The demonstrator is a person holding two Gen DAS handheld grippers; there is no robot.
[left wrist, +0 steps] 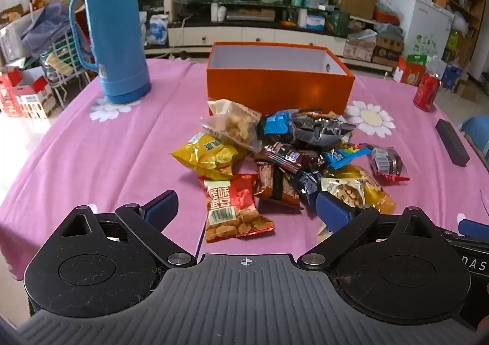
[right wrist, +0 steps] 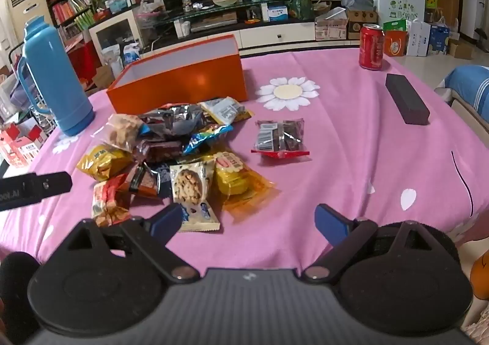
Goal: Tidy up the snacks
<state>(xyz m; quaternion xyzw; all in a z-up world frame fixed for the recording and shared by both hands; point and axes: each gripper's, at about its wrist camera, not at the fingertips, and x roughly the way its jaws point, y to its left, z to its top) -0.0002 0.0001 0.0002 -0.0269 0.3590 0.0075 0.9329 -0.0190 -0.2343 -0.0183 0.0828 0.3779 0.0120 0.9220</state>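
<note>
Above the pink-clothed desk (left wrist: pixel 107 146), left gripper (left wrist: pixel 247 207) jaws wide apart, holding nothing; the red peanut packet (left wrist: pixel 235 210) lies below the gap. Right gripper (right wrist: pixel 249 221) equally spread, empty, over bare cloth. Snack pile (left wrist: pixel 284 155) sits heaped before the open orange box (left wrist: pixel 278 85); overlapping packets hide each other's labels.
</note>
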